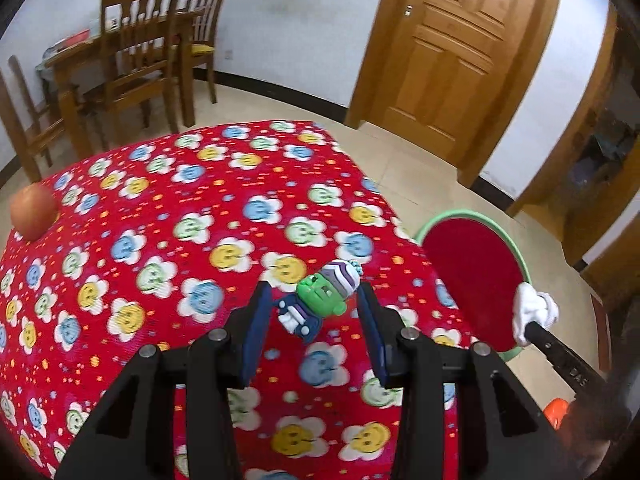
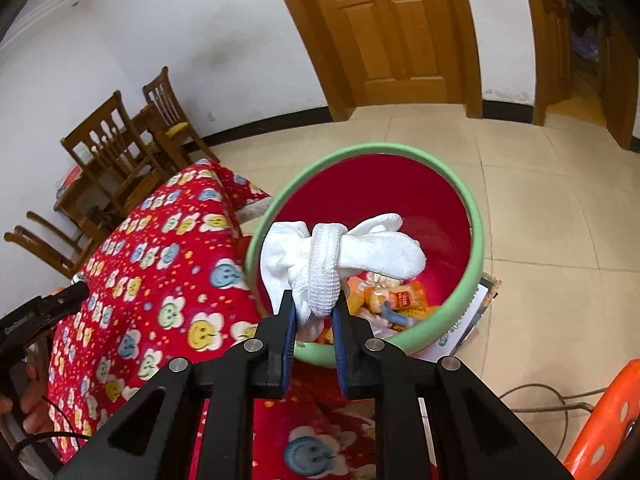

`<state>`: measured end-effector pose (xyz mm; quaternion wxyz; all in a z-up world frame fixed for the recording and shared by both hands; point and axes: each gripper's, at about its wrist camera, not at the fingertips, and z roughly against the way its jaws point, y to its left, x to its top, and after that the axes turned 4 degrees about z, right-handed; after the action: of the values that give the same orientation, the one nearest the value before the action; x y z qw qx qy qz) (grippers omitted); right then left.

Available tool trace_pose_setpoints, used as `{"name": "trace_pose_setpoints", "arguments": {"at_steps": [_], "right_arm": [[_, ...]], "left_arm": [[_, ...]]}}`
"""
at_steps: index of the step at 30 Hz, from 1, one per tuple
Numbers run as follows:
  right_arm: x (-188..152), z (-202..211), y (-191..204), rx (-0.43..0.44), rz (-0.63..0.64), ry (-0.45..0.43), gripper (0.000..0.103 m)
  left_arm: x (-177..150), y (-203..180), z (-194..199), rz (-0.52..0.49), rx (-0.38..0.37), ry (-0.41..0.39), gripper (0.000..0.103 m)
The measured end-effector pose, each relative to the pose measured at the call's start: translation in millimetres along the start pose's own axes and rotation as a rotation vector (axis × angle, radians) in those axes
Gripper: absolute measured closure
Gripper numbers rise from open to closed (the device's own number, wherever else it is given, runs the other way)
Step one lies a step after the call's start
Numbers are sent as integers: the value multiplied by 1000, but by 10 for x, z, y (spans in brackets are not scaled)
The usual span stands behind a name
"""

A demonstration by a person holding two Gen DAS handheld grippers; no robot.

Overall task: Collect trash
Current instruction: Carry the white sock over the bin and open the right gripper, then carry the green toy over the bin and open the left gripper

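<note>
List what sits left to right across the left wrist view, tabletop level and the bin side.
Orange fruit → toy figure lying between the open left gripper fingers → red bin → knotted white sock, held by the right gripper.

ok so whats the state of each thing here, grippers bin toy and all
left gripper: open, fingers either side of the toy
toy figure: lying on the table, not gripped
right gripper: shut on the knotted sock
knotted sock: held above the bin
bin: open-topped, wrappers inside
door: closed

Apple (image 1: 33, 216) blurred; sock (image 2: 340, 256) hides bin (image 2: 476, 240) contents.
</note>
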<state>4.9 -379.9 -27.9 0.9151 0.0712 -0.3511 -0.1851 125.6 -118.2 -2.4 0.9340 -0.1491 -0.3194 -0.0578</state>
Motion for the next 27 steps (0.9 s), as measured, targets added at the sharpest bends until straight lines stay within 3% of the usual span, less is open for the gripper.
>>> {"name": "trace_pose_setpoints", "arguments": {"at_steps": [5, 13, 20, 27], "right_arm": [[4, -28, -138, 11, -25, -2, 78], [2, -28, -262, 19, -49, -6, 77], [-8, 40, -285, 24, -30, -13, 77], [-59, 128, -392, 24, -40, -31, 75]], "left_arm": [[3, -223, -46, -44, -36, 8, 60], [26, -510, -116, -92, -85, 27, 60], [-45, -858, -208, -205, -128, 41, 60], [-80, -1217, -402, -295, -174, 104, 59]]}}
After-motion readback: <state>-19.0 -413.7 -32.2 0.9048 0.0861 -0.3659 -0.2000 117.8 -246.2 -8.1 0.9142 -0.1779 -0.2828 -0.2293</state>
